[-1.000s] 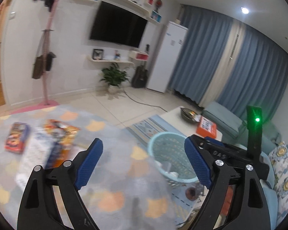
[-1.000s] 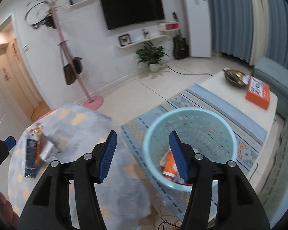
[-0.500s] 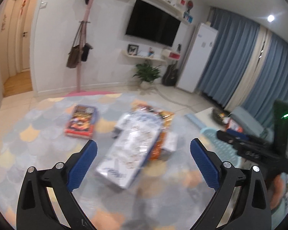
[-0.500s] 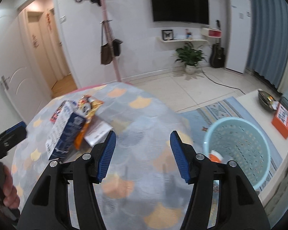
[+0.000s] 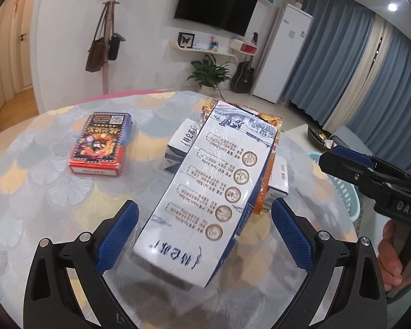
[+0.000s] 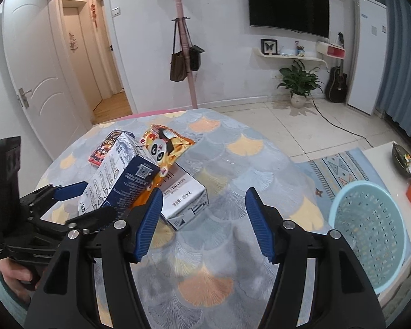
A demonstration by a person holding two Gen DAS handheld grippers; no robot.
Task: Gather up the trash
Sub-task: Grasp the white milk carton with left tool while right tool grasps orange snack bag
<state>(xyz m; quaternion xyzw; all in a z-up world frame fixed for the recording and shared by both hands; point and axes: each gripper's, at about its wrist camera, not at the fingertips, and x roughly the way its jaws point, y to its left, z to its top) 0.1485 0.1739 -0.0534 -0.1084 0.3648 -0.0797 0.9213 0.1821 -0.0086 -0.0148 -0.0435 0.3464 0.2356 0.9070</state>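
Note:
A long blue-and-white carton (image 5: 213, 192) lies tilted on an orange snack bag (image 5: 268, 137) and a smaller white carton (image 5: 278, 189) on the round table (image 5: 41, 186). My left gripper (image 5: 202, 233) is open, its jaws on either side of the carton's near end, not touching it. A red snack box (image 5: 101, 145) lies to the left. In the right wrist view my right gripper (image 6: 202, 222) is open and empty above the table, right of the carton (image 6: 115, 175), panda snack bag (image 6: 164, 148) and white carton (image 6: 183, 197).
A light blue trash basket (image 6: 370, 233) stands on the floor right of the table, beside a white coffee table (image 6: 383, 161) with an orange box. A pink coat stand (image 6: 186, 54) with bags stands behind the table.
Both grippers swung left from the basket to the table. My left gripper came down close, so that its jaws now straddle the long carton's near end.

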